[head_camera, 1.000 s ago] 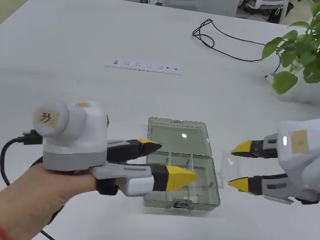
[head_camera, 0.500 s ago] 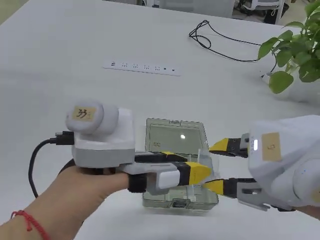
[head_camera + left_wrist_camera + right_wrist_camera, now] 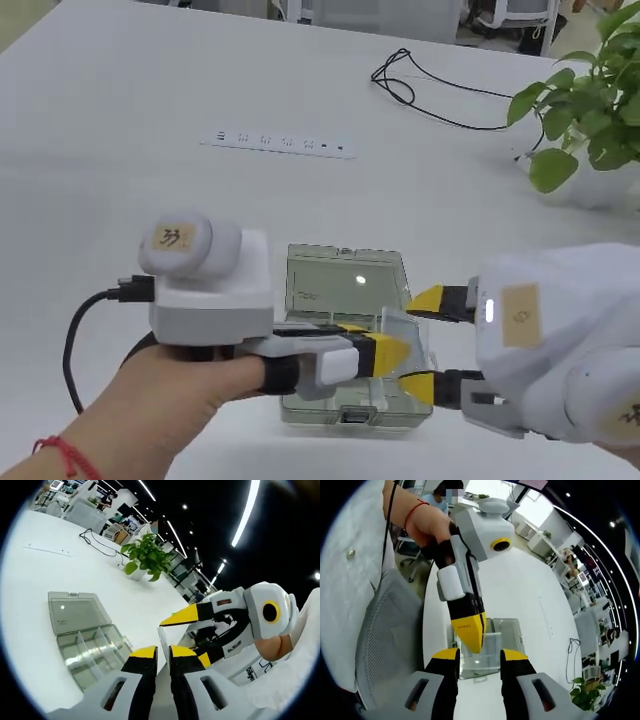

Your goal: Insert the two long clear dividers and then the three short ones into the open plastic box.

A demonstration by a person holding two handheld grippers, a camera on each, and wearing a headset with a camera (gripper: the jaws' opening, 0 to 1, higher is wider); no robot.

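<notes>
The open green-tinted plastic box lies on the white table with its lid flat behind it; its tray holds fitted dividers. A small clear divider hangs in the air over the box's right end. My left gripper reaches in from the left, its jaws pinched on the divider's face. From the right, my right gripper holds the same divider by its ends, spanning its jaws. In their own views the left gripper and right gripper face each other tip to tip.
A white power strip lies on the table beyond the box. A black cable loops at the far right, next to a potted plant. A grey mesh chair stands by the table's edge.
My left gripper moved right over the box and its jaws went from open to shut on the divider. My right gripper came left with the divider to meet it.
</notes>
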